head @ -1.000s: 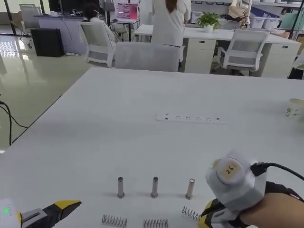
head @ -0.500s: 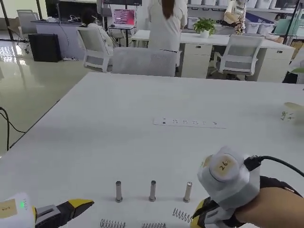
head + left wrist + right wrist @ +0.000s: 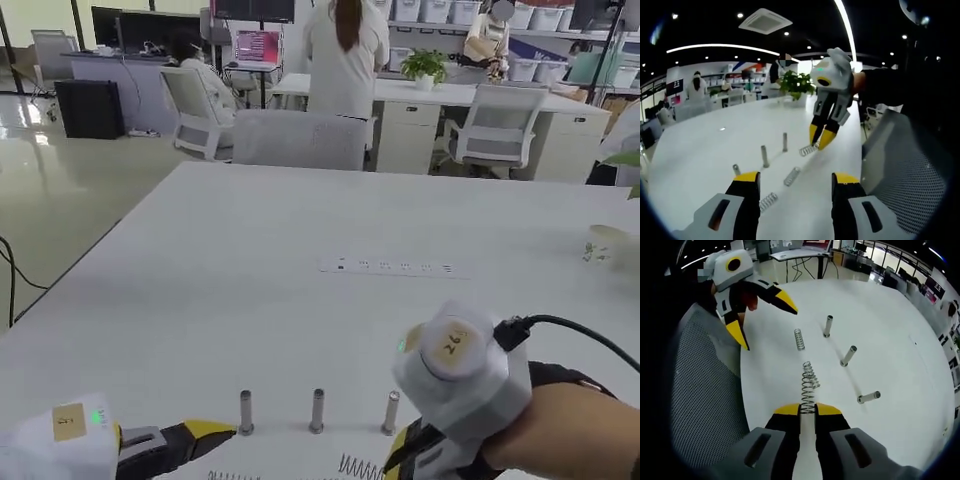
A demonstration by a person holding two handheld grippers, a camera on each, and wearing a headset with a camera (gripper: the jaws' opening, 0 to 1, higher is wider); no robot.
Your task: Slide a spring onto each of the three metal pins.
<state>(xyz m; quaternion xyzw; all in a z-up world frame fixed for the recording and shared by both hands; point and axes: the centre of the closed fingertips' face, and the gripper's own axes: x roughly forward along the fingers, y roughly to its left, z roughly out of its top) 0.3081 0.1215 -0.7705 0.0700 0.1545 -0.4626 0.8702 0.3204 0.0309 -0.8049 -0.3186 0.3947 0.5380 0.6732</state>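
Wondering what the right gripper (image 3: 807, 411) is doing here, anyone? — mo

It's clamping its yellow-tipped jaws on one end of a thin wire spring (image 3: 807, 389), with the coils sticking straight out ahead of the tips. Meanwhile the left gripper (image 3: 795, 181) is hanging with its jaws spread wide, gripping nothing. — jay

And the pins? — mo

Three short round metal pins (image 3: 317, 410) are standing upright in a row on the smooth white table (image 3: 300, 320), all bare, just past the held spring. Two more springs (image 3: 791, 176) are lying flat on the near side of the pins, between the two grippers. — jay

Anything getting in the way? — mo

Not really. A white power strip (image 3: 392, 267) is sitting well beyond the pins and a grey mesh chair back (image 3: 705, 390) is sitting at the table edge. Office chairs (image 3: 500, 110), a potted plant (image 3: 423, 65) and a standing person (image 3: 345, 50) are showing far behind. — jay
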